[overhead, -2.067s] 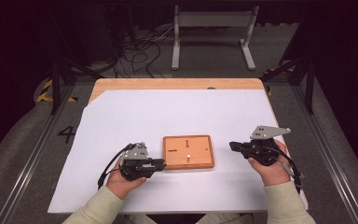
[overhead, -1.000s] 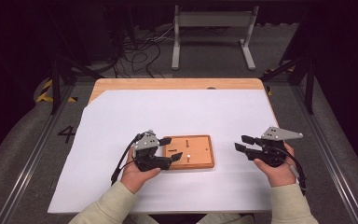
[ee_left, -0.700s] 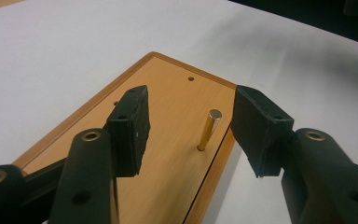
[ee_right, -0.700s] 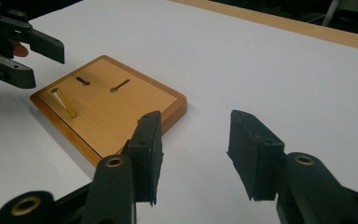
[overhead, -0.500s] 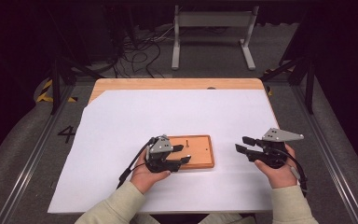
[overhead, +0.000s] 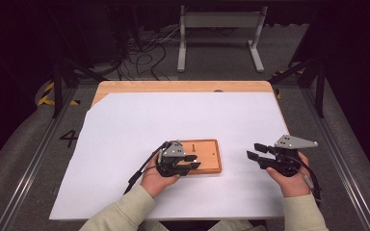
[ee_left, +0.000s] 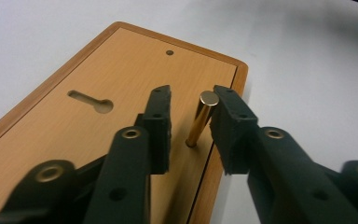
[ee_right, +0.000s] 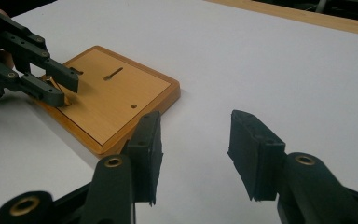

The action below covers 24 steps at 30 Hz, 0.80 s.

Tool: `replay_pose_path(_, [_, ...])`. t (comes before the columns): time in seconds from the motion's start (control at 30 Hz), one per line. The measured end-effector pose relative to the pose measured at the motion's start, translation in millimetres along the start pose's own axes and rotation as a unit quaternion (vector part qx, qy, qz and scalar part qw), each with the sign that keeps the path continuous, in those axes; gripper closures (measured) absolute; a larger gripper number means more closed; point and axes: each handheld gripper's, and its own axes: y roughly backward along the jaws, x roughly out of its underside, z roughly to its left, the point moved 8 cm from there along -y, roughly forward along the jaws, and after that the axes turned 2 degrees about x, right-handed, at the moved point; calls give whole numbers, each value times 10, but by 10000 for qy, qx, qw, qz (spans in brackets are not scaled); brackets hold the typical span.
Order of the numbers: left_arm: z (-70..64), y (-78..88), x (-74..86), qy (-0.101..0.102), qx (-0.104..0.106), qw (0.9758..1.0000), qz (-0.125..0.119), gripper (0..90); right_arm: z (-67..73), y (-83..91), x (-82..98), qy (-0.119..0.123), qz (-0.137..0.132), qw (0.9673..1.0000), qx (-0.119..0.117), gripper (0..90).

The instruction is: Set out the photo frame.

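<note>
Brass pin [ee_left: 200, 119] stands upright in a hole at the near-left part of the wooden board [overhead: 211, 159], which lies on the white sheet [overhead: 183, 120] over the desk [overhead: 125, 87]. We see the left claw [ee_left: 191, 121] w/ its jaws either side of the pin; they've just been closing. One pad sits right against the pin top, the other stands clear, so no grip yet. Right claw [ee_right: 195, 154] hovers over the sheet, well right of the board, jaws apart, nothing between them.
</note>
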Motion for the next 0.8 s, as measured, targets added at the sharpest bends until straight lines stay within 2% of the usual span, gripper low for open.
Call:
replay_pose_path(0.07, [-16, 4, -7, -22, -9, 10000, 32, 820, -1, 3, 8, -30, 11, 10000, 6, 545])
replay_pose_path(0.13, [-18, -2, -15, -126, -66, 9998, 105, 833, -4, 4, 13, -25, 23, 10000, 13, 545])
replay_pose_path(0.23, [-14, -4, -20, -158, -60, 9998, 120, 835, 1, 3, 9, -43, 12, 10000, -2, 545])
replay_pose_path(0.37, [-12, 10, -21, 132, 45, 9998, 162, 826, 7, -12, 5, -20, 27, 10000, -27, 546])
replay_pose_path(0.5, [-11, 19, -8, 208, 61, 9995, 230, 814, 13, -26, 7, -19, 44, 10000, -27, 546])
replay_pose_path(0.6, [-13, 17, -15, 128, 28, 9994, 315, 826, 12, -29, 12, -23, 51, 10000, -29, 546])
replay_pose_path(0.63, [-12, 18, -9, 43, 8, 9994, 334, 830, 14, -29, 13, -21, 58, 10000, -35, 546])
replay_pose_path(0.7, [-10, 18, -6, 14, 36, 9995, 315, 835, 19, -29, 11, -11, 57, 10000, -41, 545])
replay_pose_path(0.8, [-7, 17, 1, -155, 65, 9994, 294, 837, 16, -33, 13, -12, 49, 10000, -37, 545])
